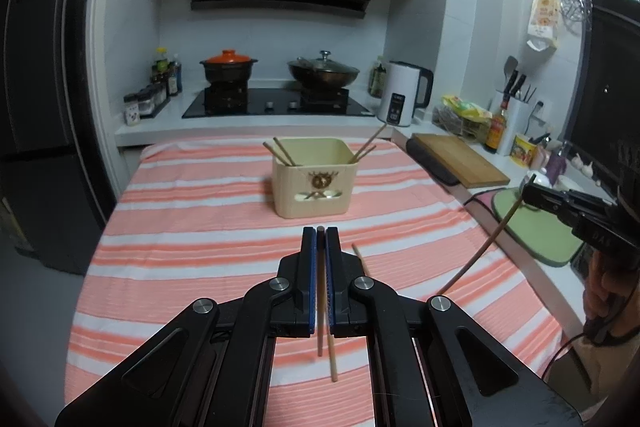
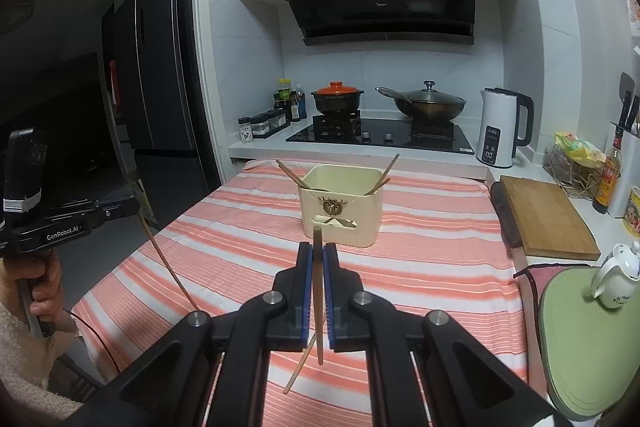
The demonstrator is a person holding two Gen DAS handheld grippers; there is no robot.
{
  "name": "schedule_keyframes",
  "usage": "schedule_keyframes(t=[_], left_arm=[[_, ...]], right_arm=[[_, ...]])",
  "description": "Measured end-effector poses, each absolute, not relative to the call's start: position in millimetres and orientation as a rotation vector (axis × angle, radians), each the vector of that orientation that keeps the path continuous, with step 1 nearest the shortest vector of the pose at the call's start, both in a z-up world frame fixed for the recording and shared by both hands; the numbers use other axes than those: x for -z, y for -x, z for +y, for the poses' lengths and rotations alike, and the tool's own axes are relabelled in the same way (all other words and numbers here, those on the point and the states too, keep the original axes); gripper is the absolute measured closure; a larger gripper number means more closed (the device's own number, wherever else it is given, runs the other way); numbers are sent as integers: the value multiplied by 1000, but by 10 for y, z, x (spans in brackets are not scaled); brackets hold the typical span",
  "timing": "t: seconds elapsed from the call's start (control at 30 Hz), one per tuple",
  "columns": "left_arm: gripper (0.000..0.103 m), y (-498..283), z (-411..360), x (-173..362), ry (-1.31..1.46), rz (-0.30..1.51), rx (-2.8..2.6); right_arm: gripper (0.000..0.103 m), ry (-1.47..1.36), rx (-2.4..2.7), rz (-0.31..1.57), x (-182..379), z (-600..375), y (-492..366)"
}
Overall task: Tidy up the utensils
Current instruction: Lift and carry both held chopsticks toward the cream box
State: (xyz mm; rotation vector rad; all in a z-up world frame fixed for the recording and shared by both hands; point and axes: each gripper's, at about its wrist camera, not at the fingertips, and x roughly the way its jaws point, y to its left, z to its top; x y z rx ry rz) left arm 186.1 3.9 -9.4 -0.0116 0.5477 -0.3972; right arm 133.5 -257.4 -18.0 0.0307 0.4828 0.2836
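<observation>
My left gripper [image 1: 320, 230] is shut on a dark wooden chopstick [image 1: 320, 291] that runs back between its blue pads. My right gripper [image 2: 318, 246] is shut the same way on another chopstick [image 2: 318, 287]. Each gripper also shows in the other view, the right gripper [image 1: 527, 189] and the left gripper [image 2: 134, 206], with its chopstick slanting down toward the cloth. A cream utensil box [image 1: 316, 187] [image 2: 340, 215] stands mid-table ahead of both and holds several chopsticks leaning in its corners. One pale loose chopstick [image 1: 333, 363] [image 2: 298, 373] lies on the striped cloth beneath the grippers.
The pink-and-white striped cloth [image 1: 192, 227] covers the table. Behind it are a hob [image 1: 276, 103] with two lidded pots and a white kettle [image 1: 402, 95]. To the right lie a wooden cutting board [image 2: 548, 219], a green mat [image 2: 584, 339] and a white teapot [image 2: 618, 275].
</observation>
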Motion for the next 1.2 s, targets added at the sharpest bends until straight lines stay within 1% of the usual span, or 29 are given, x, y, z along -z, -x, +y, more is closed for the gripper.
schedule_keyframes(t=[0.57,0.8,0.97,1.07,1.2], left_arm=[[101,-2185,-110,47,7,606,464],[101,-2387,-210,-273,-1,553,492],[101,-2634,-312,-622,-14,479,492],[101,-2902,-363,-852,4,429,481],[101,-3316,-405,-1081,62,354,459]], right_arm=[[97,-34,-336,508,93,-2475,-1719],[97,-26,-349,504,-13,-2437,-1980],[97,-11,-342,472,-210,-2425,-2277],[97,-10,-336,435,-385,-2443,-2508],[97,5,-310,336,-631,-2434,-2839]])
